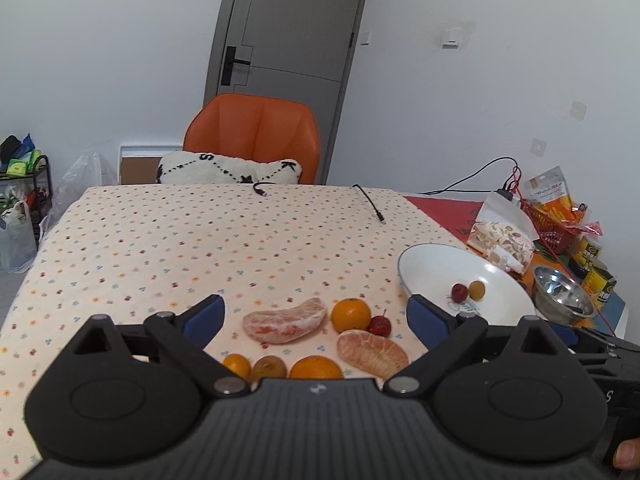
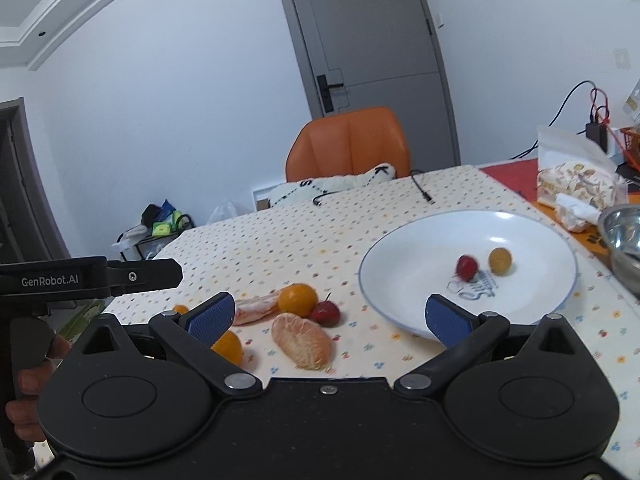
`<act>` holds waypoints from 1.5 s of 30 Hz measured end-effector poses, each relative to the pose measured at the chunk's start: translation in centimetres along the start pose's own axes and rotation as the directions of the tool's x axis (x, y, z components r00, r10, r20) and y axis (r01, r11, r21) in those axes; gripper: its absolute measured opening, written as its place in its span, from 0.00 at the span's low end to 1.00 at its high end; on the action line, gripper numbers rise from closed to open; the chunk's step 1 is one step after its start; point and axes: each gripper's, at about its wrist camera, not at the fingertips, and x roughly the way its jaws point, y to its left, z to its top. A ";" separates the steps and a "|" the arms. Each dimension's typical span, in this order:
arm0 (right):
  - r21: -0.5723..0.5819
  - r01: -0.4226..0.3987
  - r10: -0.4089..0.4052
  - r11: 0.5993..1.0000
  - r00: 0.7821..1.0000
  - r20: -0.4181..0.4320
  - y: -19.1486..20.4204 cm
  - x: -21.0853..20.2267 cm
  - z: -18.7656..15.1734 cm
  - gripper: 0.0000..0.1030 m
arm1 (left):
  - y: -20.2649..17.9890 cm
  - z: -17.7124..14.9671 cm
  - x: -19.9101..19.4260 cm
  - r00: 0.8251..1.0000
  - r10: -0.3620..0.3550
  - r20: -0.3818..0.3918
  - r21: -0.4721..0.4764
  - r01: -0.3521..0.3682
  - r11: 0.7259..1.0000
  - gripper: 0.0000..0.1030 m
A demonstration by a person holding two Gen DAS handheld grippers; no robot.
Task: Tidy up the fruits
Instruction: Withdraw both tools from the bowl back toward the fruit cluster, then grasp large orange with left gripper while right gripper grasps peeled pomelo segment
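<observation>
My left tool (image 1: pixel 316 314) is spread wide, nothing in it, hovering over the loose fruit on the desk (image 1: pixel 160 240). My right tool (image 2: pixel 326 318) is also wide and empty, its right finger over the near rim of the white plate (image 2: pixel 400 248). Nearest under the left tool: small orange (image 1: pixel 237 365), brownish fruit (image 1: pixel 269 368), bigger orange (image 1: pixel 316 368), in a row. Just right of them a peeled pomelo segment (image 1: pixel 372 353). Behind that a second pomelo segment (image 1: pixel 283 321), a round orange (image 1: pixel 351 314) and a red fruit with a stem (image 1: pixel 379 325) touching the orange's right side. Plate sits to the right (dotted cloth under it), holding a small red fruit (image 2: pixel 467 267) and a yellow fruit (image 2: pixel 500 261), near each other. Steel bowl (image 1: pixel 562 294) just past the plate. Snack bag (image 1: pixel 502 242) behind it. Far end: black cable (image 1: pixel 370 202), then the orange chair (image 1: pixel 256 132) with a cushion (image 1: pixel 228 168).
</observation>
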 end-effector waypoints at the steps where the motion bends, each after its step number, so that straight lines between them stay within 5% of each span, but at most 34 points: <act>1: 0.000 -0.003 0.003 1.000 1.000 -0.005 0.1 0.1 -0.1 1.00 | 0.2 -0.1 0.0 1.000 0.003 -0.003 -0.002 -0.003 1.000 0.94; 12: -0.033 -0.032 0.030 0.999 0.997 -0.068 1.3 1.8 -1.2 0.97 | 2.2 -2.0 0.5 0.999 0.020 -0.037 -0.034 -0.021 0.999 0.94; 20: -0.052 -0.041 0.035 0.998 0.993 -0.116 1.4 3.2 -1.7 0.78 | 2.4 -3.0 1.3 0.999 0.004 -0.052 -0.046 -0.006 0.999 0.90; 31: -0.051 -0.049 0.040 0.997 0.985 -0.169 1.0 4.8 -2.4 0.62 | 1.6 -3.6 2.6 0.993 -0.065 -0.096 -0.059 0.060 0.996 0.48; 45: -0.061 -0.060 0.048 0.996 0.980 -0.192 1.0 6.1 -2.4 0.59 | 1.3 -4.7 4.7 0.984 -0.060 -0.168 -0.093 0.045 0.995 0.46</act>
